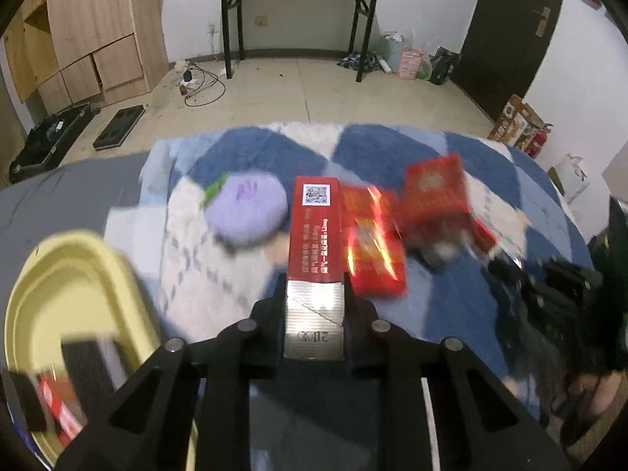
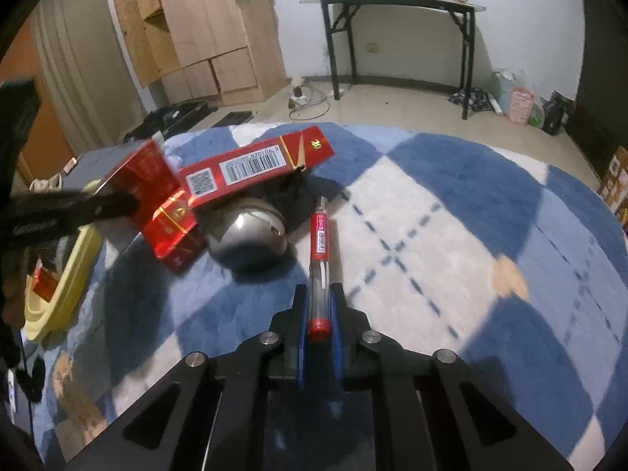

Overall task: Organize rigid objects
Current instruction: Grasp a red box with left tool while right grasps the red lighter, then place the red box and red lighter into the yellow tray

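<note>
So the whole thing sits on a blue and white checked blanket (image 2: 451,212). At the left edge there's a yellow tray (image 1: 59,274) with a couple of small boxes in it already, too blurry to name, so I'd guess the sorting is partly done. Still loose on the blanket: a long red carton (image 2: 255,165) propped on top of a silver computer mouse (image 2: 247,239), a shiny red pack (image 2: 172,231) just beside it, and a purple plush thing (image 1: 247,212), which probably isn't part of the job since it's soft. The left gripper (image 1: 314,294) has its fingers pinching a red and silver cigarette pack (image 1: 314,235), held up above the blanket near the tray. The right gripper (image 2: 318,306) is clamped on a red pen (image 2: 320,255) pointing forward. Judging by that, two items are in transit and at least three still wait
</note>
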The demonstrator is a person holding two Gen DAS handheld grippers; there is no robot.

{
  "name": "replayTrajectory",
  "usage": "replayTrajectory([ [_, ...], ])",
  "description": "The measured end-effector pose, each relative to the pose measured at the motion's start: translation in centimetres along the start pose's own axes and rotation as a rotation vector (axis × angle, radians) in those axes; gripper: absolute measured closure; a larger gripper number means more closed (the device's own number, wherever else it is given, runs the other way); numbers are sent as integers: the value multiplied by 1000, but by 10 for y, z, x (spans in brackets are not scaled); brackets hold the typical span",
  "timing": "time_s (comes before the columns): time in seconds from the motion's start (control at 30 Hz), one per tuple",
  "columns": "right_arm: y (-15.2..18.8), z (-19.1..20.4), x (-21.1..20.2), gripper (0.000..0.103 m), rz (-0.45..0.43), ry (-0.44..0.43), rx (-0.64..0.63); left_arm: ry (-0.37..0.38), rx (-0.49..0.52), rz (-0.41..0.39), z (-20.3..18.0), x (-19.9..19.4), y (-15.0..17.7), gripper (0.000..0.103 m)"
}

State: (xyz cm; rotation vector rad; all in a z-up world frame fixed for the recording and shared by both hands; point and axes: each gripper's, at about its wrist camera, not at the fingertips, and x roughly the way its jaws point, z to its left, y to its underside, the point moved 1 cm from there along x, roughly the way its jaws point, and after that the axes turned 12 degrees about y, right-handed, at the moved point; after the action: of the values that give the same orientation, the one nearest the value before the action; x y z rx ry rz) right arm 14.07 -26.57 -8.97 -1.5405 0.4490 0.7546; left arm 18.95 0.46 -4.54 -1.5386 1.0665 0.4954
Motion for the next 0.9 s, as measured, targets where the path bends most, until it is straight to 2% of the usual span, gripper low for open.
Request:
replayTrajectory([
  [0.07, 7, -3, -8, 93, -9, 20, 14, 9, -16, 0, -3, -6, 14, 79],
  [0.2, 18, 0, -4, 93, 43, 42, 19, 2, -49, 14, -1, -4, 29, 79],
  [0.33, 17, 6, 3, 93, 30, 55, -8, -23, -34, 40, 2, 7, 23, 79],
  [0.57, 18, 11, 3, 90, 6, 61, -37, -22, -54, 57, 13, 21, 9, 79],
  [0.7, 16, 7, 9, 93, -5, 31, -9, -12, -49, 28, 11, 19, 9, 79],
  [0.9, 11, -1, -7, 93, -26, 11, 29, 0, -36, -50, 10, -28, 12, 79],
])
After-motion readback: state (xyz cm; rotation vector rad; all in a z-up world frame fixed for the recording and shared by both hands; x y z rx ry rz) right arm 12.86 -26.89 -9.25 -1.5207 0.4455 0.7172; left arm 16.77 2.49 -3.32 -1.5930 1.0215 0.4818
